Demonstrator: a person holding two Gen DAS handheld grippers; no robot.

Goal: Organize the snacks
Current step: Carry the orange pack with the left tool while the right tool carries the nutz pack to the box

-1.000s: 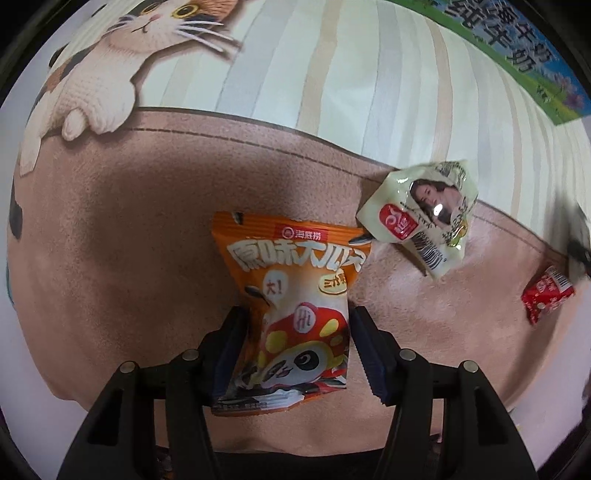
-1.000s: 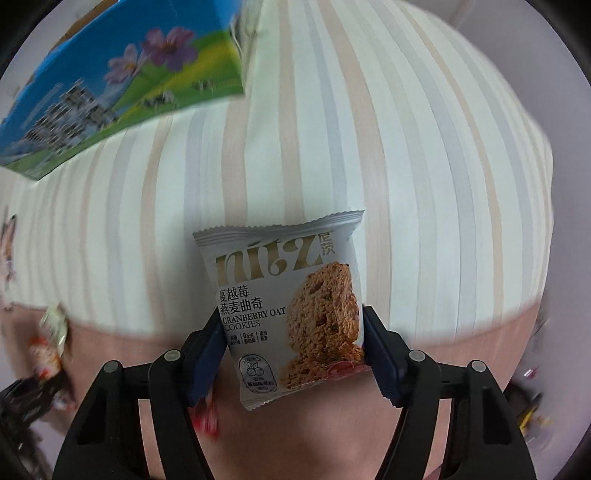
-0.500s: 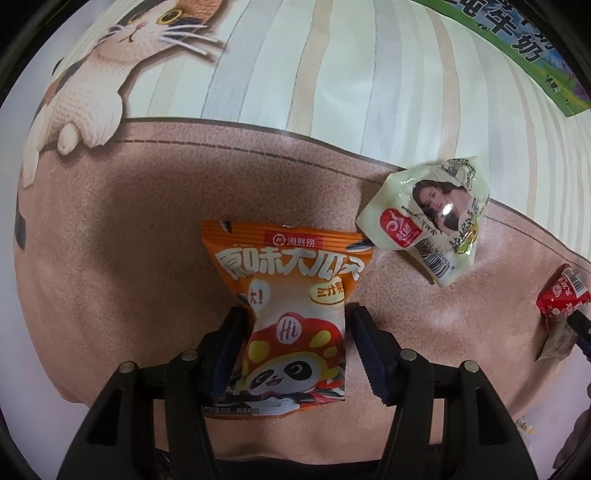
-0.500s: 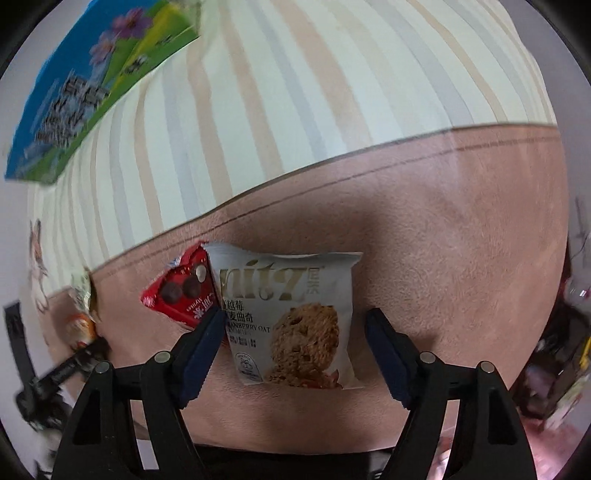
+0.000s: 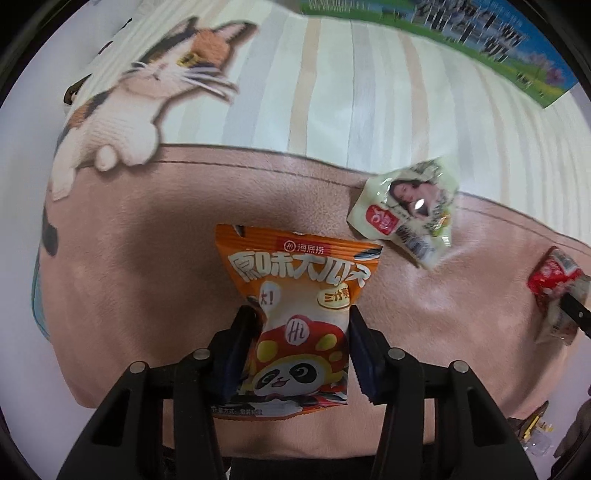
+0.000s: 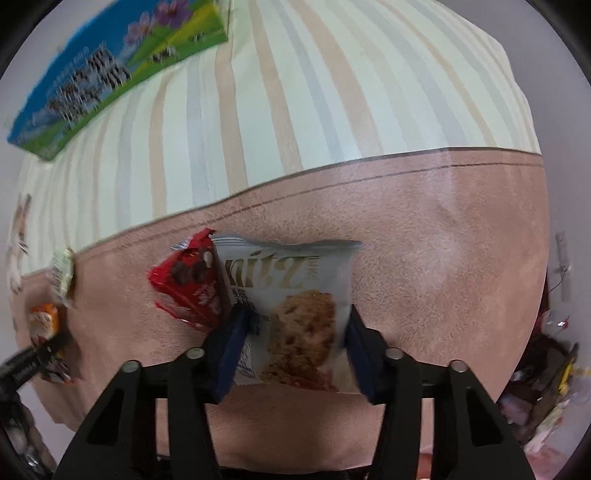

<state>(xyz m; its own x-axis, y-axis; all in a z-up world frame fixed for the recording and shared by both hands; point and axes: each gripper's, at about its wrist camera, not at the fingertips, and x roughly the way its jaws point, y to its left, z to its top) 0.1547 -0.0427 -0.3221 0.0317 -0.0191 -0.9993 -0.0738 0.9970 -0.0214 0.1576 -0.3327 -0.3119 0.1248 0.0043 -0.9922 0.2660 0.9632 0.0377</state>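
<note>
Orange snack pack (image 5: 295, 317) sits between the blue pads of the left tool (image 5: 299, 354) — jaws have just been closing, pads now pressed on both sides of the pack's lower half, so it is gripped. Pack hangs over the brown band of the mat (image 5: 147, 258), panda print facing the camera. Pale green pouch (image 5: 406, 214) lies on the same brown band up and to the right, apart from the orange pack. Red wrapper (image 5: 550, 277) is further right near the frame edge, partly covered by something dark; cannot tell what. Cat print (image 5: 140, 99) on the striped cream area at upper left; blue-green milk carton (image 5: 480, 33) along the top edge, blurred.

Right tool (image 6: 291, 347) — jaws have also just been closing, pads now squeezing a grey oat cookie pack (image 6: 295, 295) from both sides; held. Red chocolate wrapper (image 6: 188, 280) lies on the brown band, just left of the cookie pack and tucked partly under its edge. Far left in that view: the pale pouch and the orange pack, small and blurred. Carton again at upper left on the striped part.
</note>
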